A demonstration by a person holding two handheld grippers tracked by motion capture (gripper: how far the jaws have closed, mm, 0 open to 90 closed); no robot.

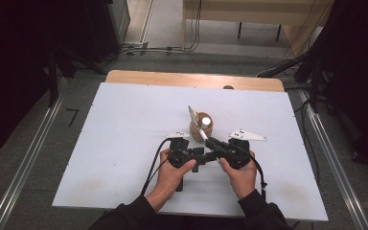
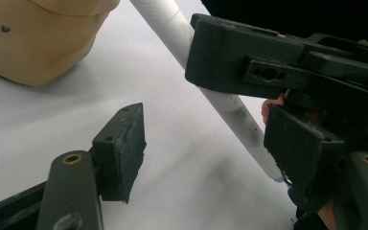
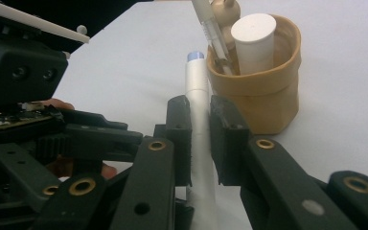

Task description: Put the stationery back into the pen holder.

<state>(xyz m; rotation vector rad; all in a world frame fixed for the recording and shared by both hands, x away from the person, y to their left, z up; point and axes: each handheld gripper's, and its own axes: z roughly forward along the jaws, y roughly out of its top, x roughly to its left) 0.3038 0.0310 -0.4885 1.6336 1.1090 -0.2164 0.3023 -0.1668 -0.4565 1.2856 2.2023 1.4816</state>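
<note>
A white pen [image 3: 197, 96] with a blue tip points toward a tan cup [image 3: 263, 96]. My right gripper [image 3: 200, 108] is shut on the pen's middle. The cup [image 1: 201, 125] stands mid-table and holds a white cylinder [image 3: 254, 36], a thin clear pen [image 3: 210, 28] and a small wooden piece [image 3: 226, 8]. My left gripper [image 2: 211, 153] is open. The pen's rear end [image 2: 249, 129] lies between its jaws, close to the right-hand one, with neither pad [image 2: 124, 148] touching it. In the high view the right gripper [image 1: 211, 142] and the left gripper [image 1: 199, 159] meet just before the cup.
A white board [image 1: 124, 124] covers the wooden table [image 1: 172, 76]. A person's hands [image 1: 170, 175] hold both grippers near the front edge. Cables and dark equipment [image 1: 316, 57] stand on the floor beyond the table.
</note>
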